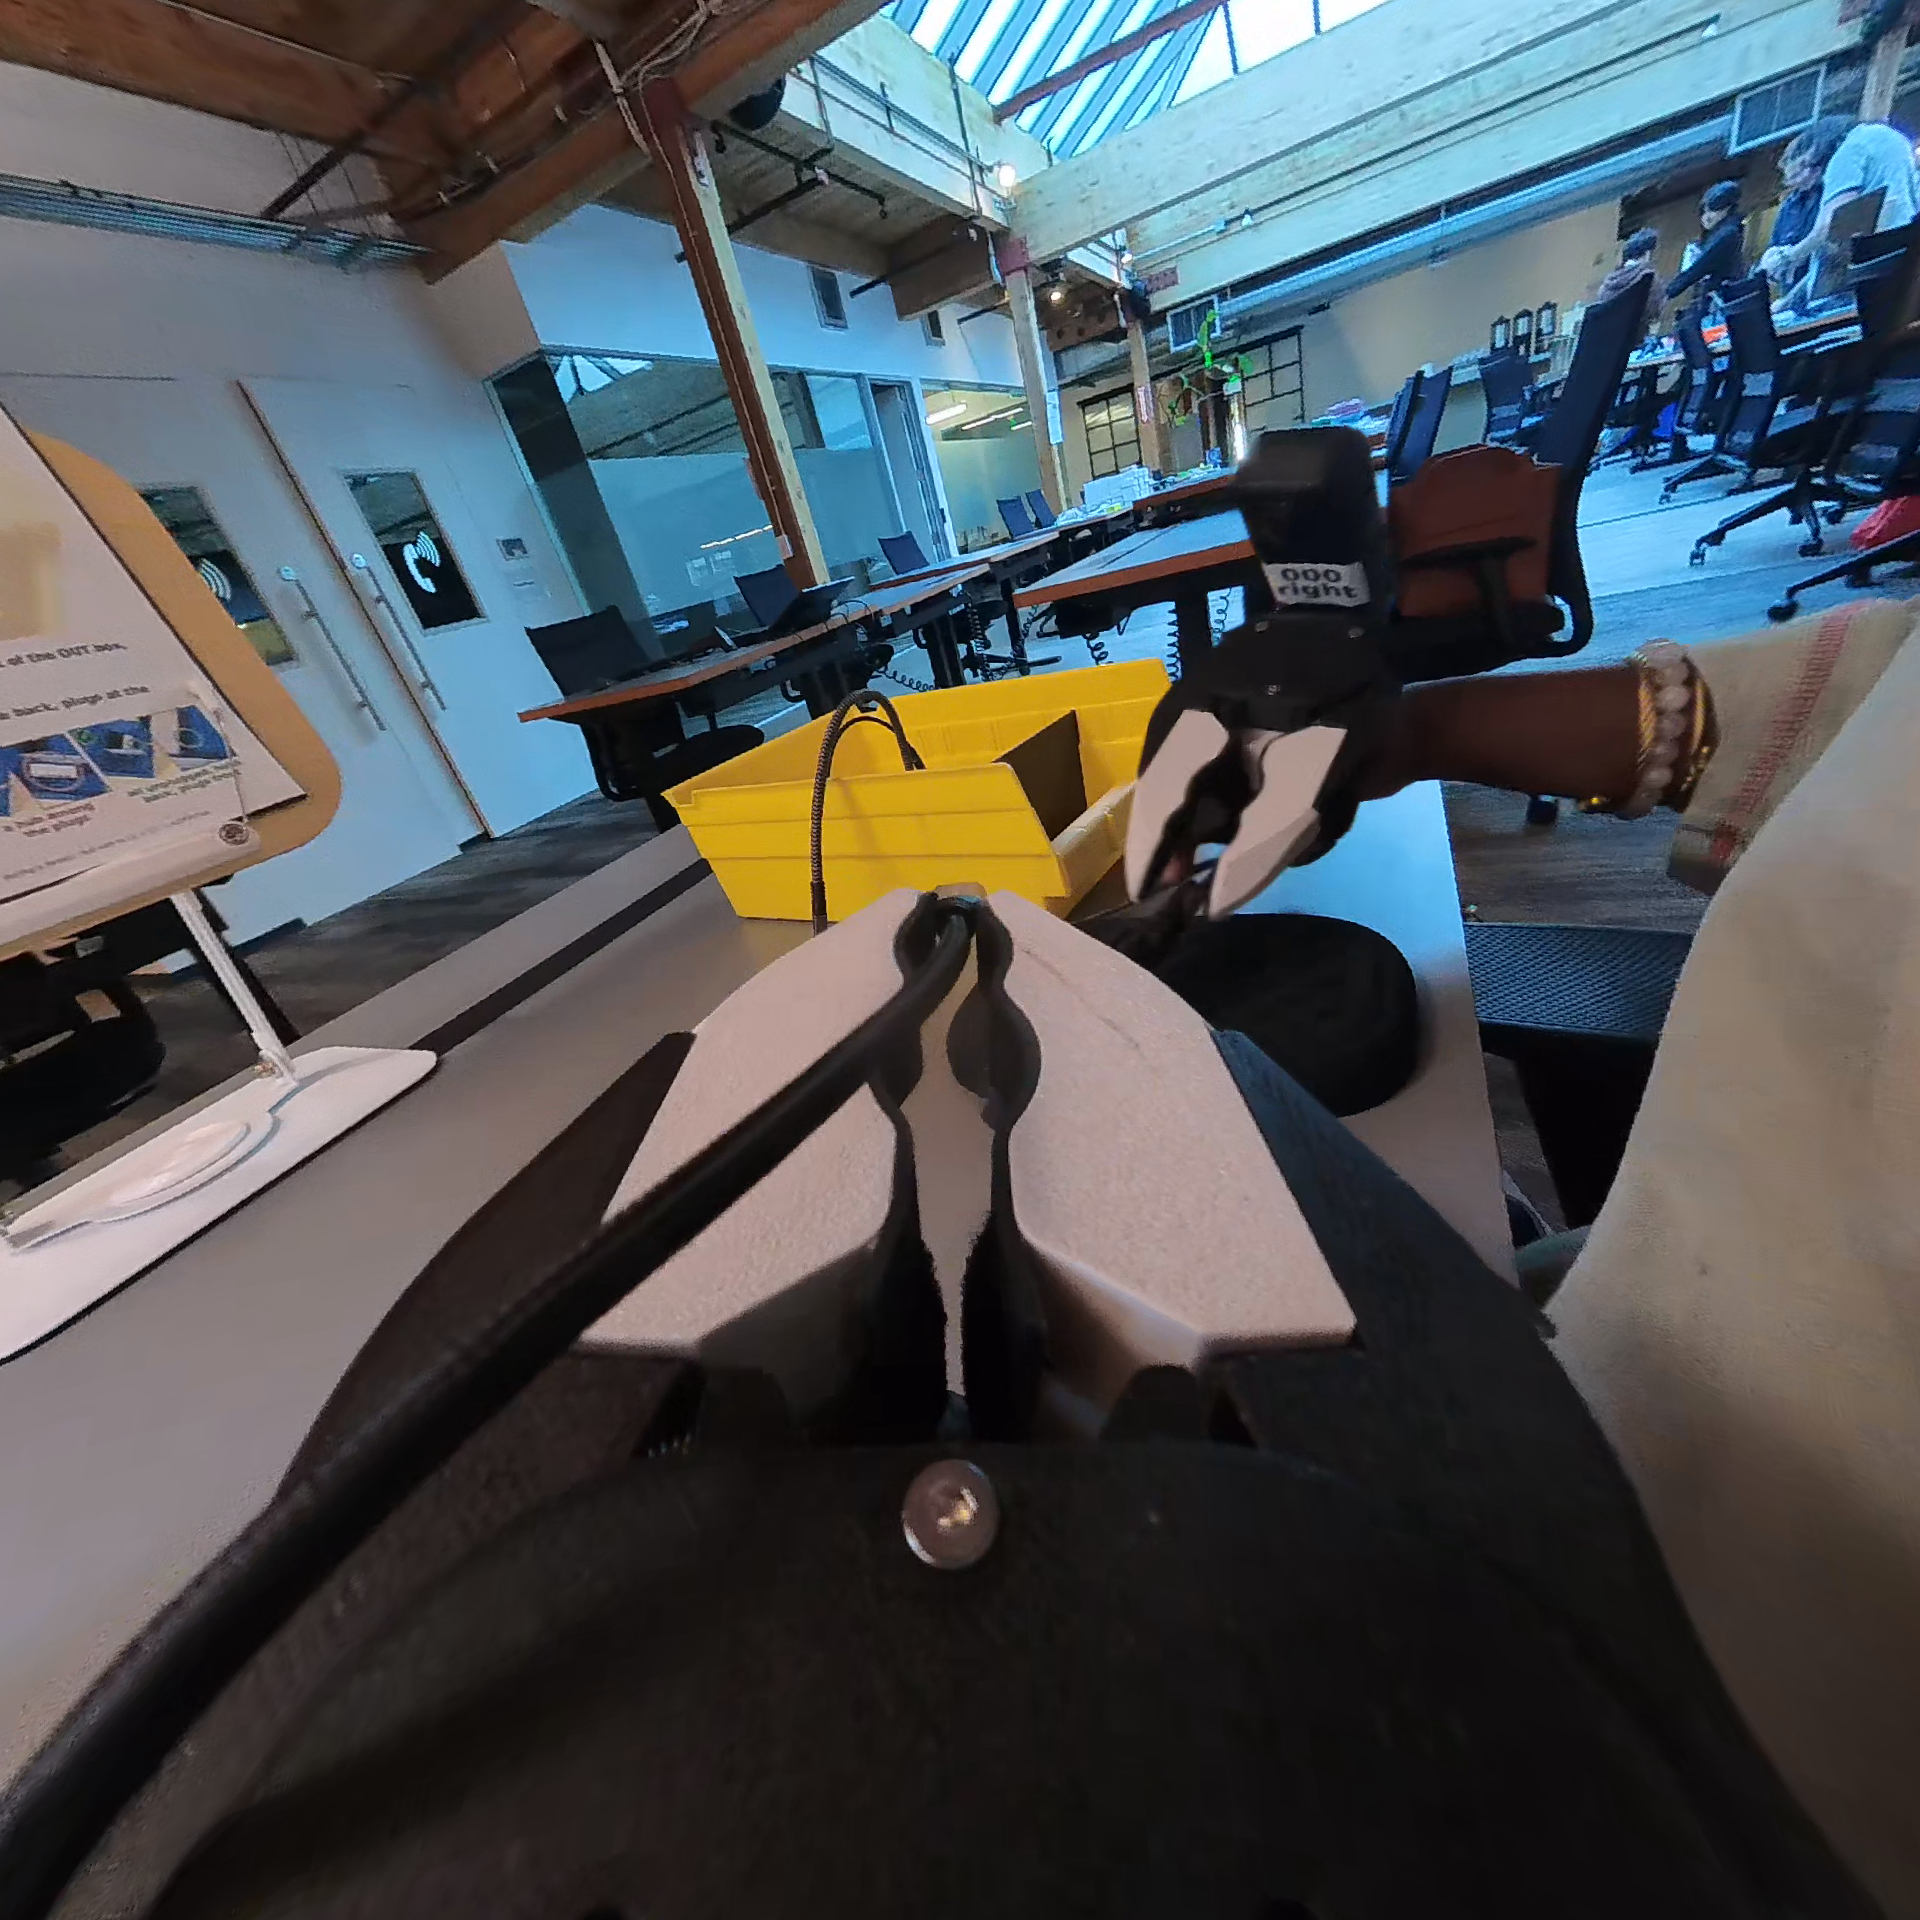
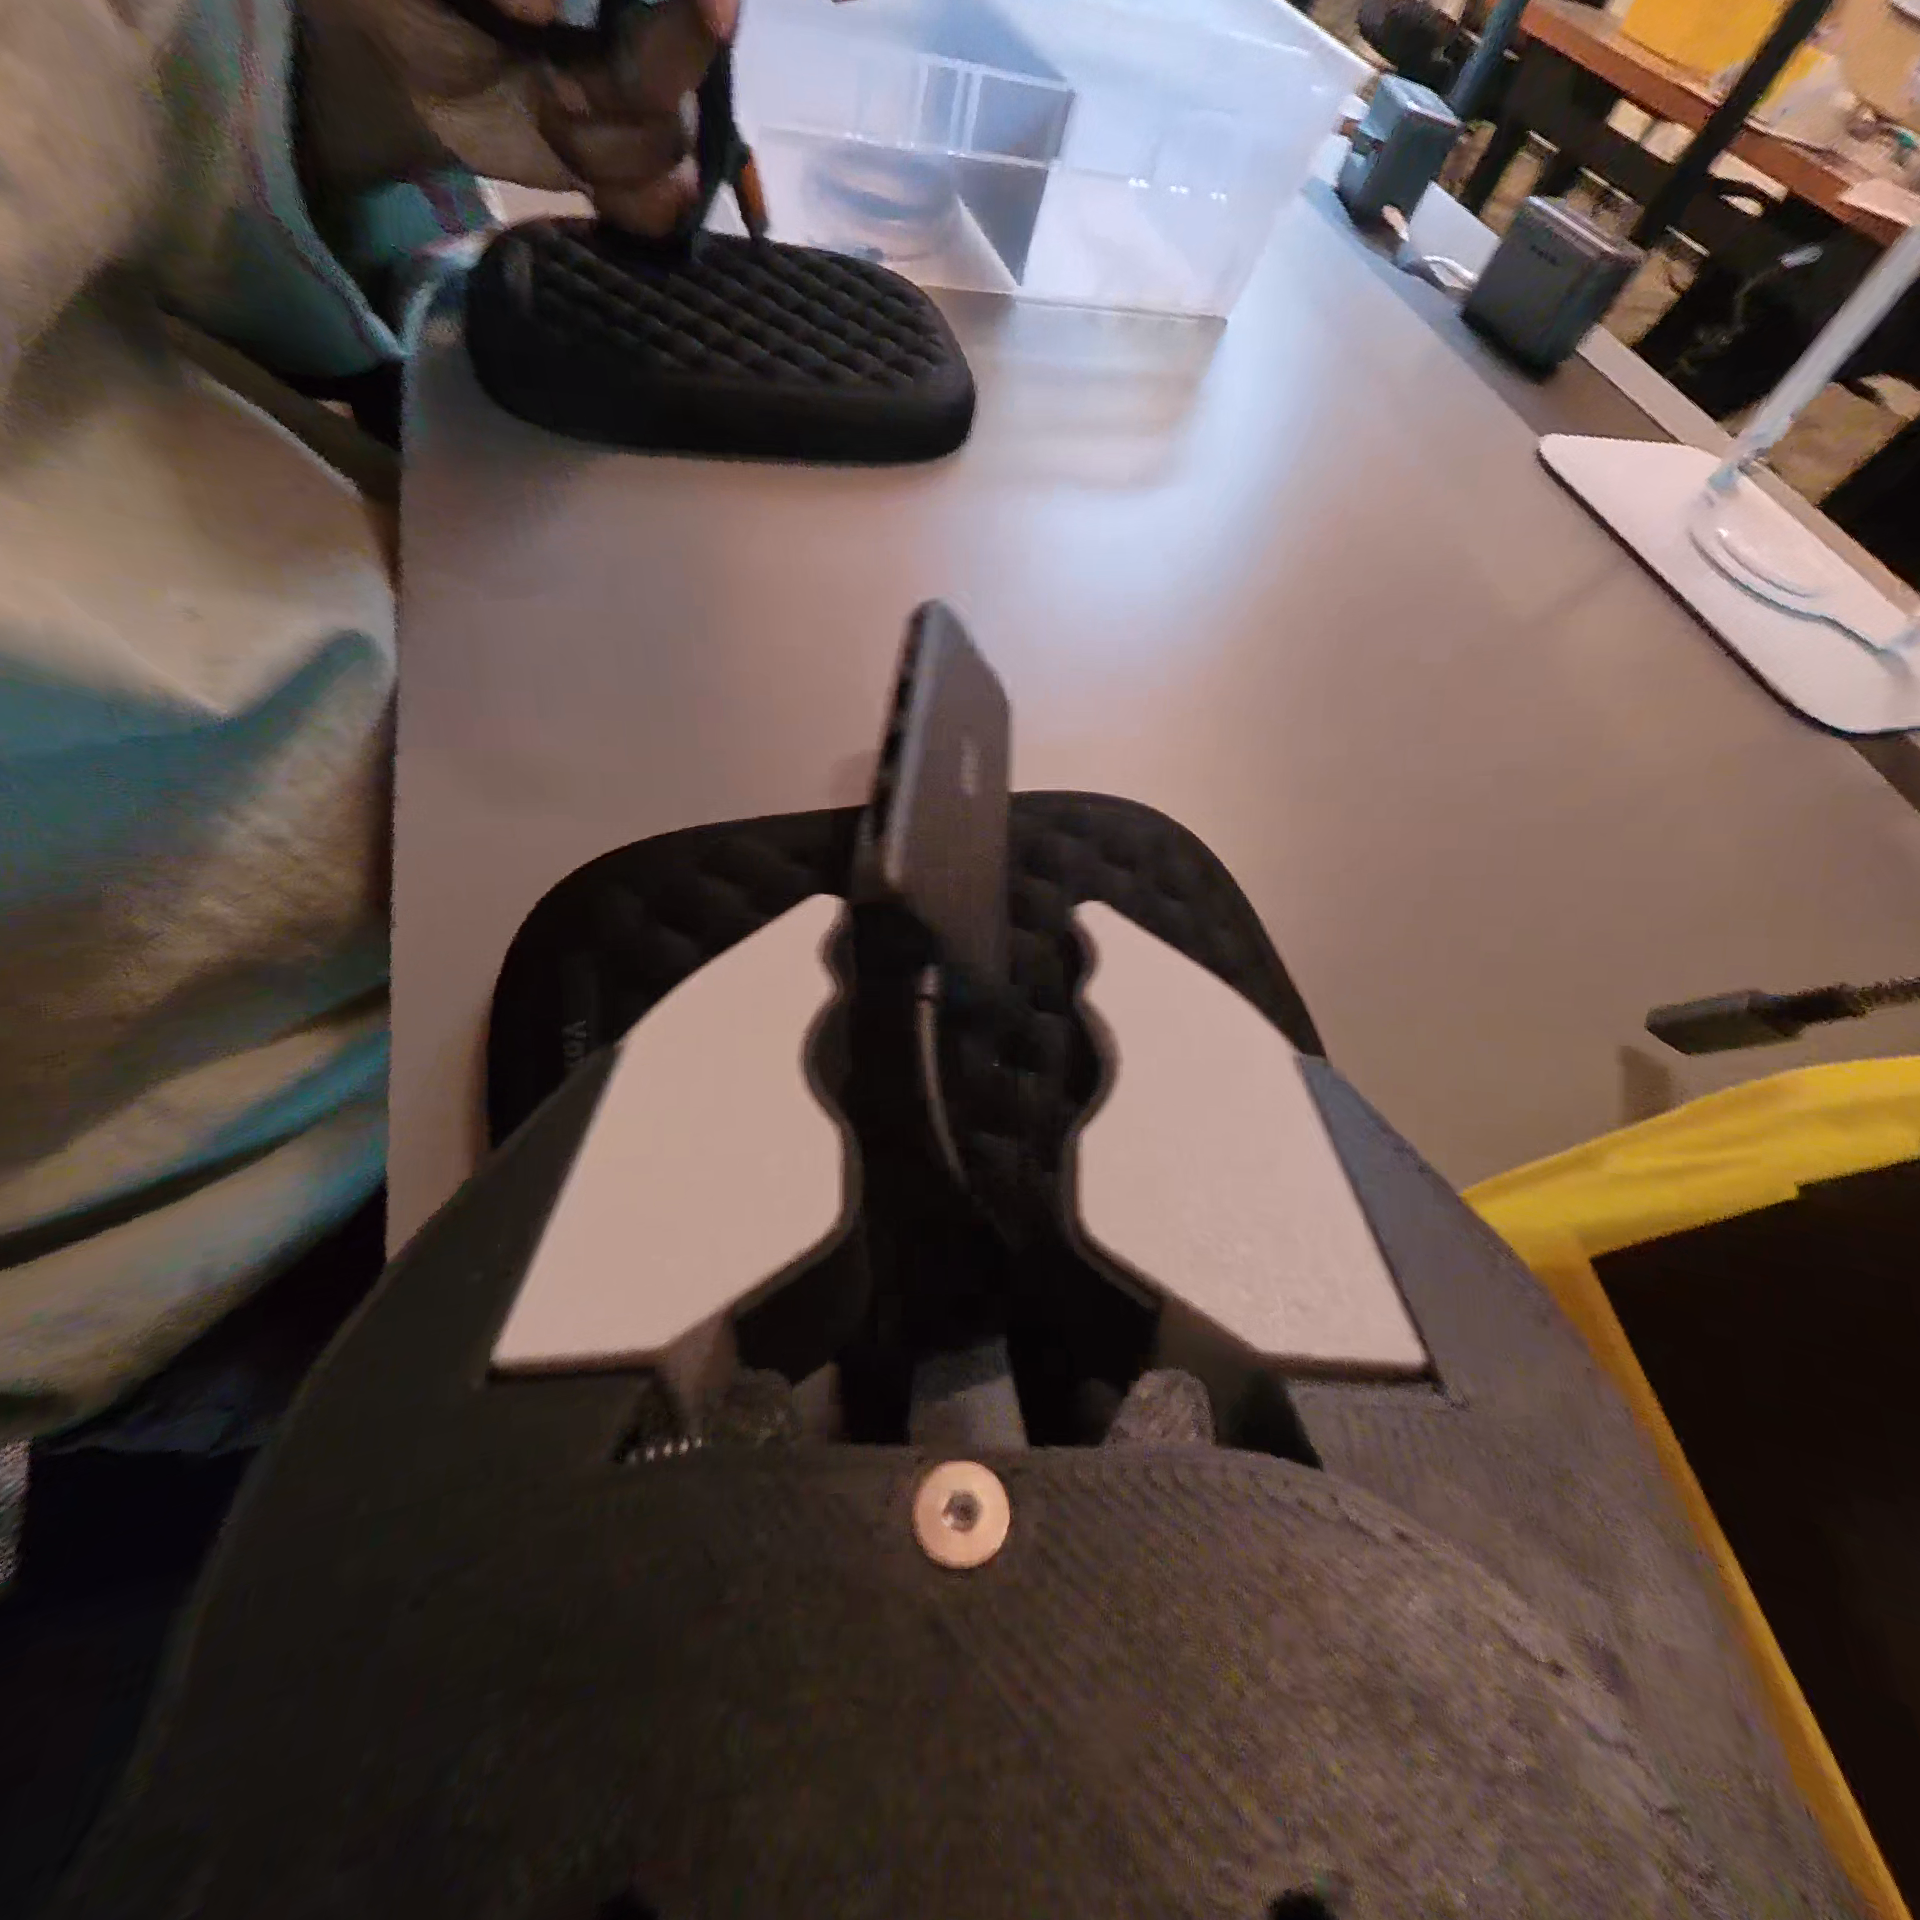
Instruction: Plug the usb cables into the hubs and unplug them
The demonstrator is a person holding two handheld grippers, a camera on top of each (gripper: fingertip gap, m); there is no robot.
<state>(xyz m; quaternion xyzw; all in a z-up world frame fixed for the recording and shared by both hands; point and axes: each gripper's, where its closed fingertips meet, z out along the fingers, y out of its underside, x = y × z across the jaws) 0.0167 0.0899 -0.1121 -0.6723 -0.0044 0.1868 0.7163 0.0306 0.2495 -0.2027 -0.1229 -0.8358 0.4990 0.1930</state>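
In the left wrist view my left gripper is shut on a smooth black cable that loops at the fingertips and trails back to the lower left. A braided cable arcs out of the yellow bin just beyond the tips. My right gripper hovers over a black quilted pad. In the right wrist view my right gripper is shut on a dark grey USB hub that stands upright, its thin cable hanging between the fingers. A loose USB plug on a braided cable sits to the right.
The grey table holds a second black pad, a clear plastic box, two small grey boxes and a white stand base. An instruction sign stands at the left. A hand shows at the far pad. About 20 cm separates my left fingertips from my right. Measured from the fingertips, the loose USB plug is 20 cm or so from the right gripper and 35 cm from the left.
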